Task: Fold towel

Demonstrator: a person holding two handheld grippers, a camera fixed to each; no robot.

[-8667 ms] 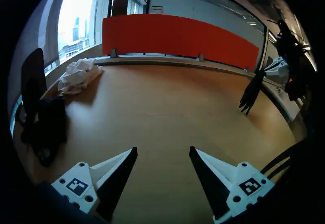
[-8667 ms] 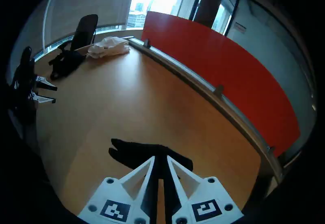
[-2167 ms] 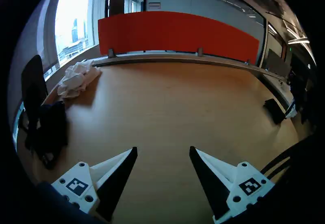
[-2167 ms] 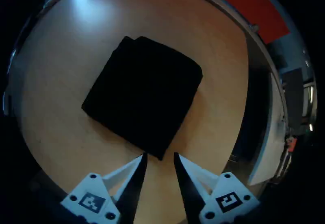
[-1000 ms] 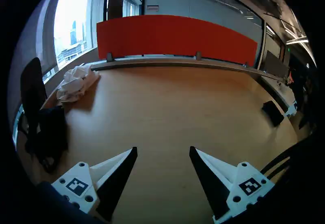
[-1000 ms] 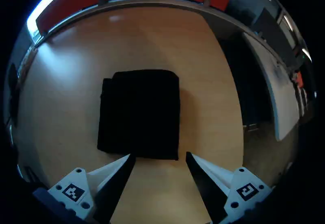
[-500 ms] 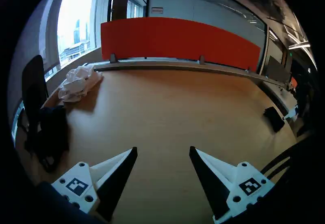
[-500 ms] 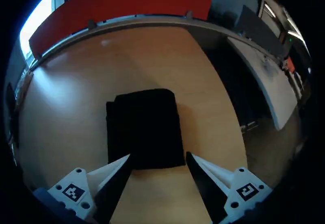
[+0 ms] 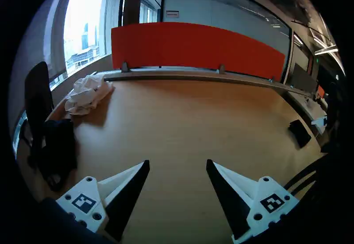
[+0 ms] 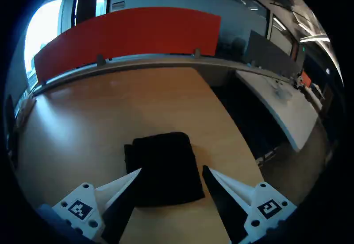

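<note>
The left gripper (image 9: pixel 177 160) holds its fingers (image 9: pixel 128 186) wide apart, with nothing between them but bare wood; they hang over the near part of the desk (image 9: pixel 186 120). The right gripper (image 10: pixel 172 168) also has its fingers (image 10: pixel 121 188) spread wide and grips nothing. In the right gripper view the towel (image 10: pixel 164 173) lies between the two tips: a black, folded, roughly rectangular pad, flat on the desk near its right edge, with a narrow under-layer peeping out along its left side. Whether the tips touch the cloth or hover just above it I cannot tell. In the left gripper view the same towel (image 9: pixel 300 133) is a small dark slab far off to the right, close to the desk edge and well apart from the left fingers. Further out in that view, a crumpled white cloth (image 9: pixel 87 94) sits at the far left corner of the desk, and beside the left edge stands a black chair (image 9: pixel 36 95) with a dark bundle (image 9: pixel 57 149) in front of it. A long red screen (image 9: pixel 194 49) runs along the back of the desk, on a grey rail with small feet. Behind the cloth a bright window (image 9: pixel 84 31) looks onto city buildings. In the right gripper view a second, white desk (image 10: pixel 283 106) stands to the right, across a dark gap.
</note>
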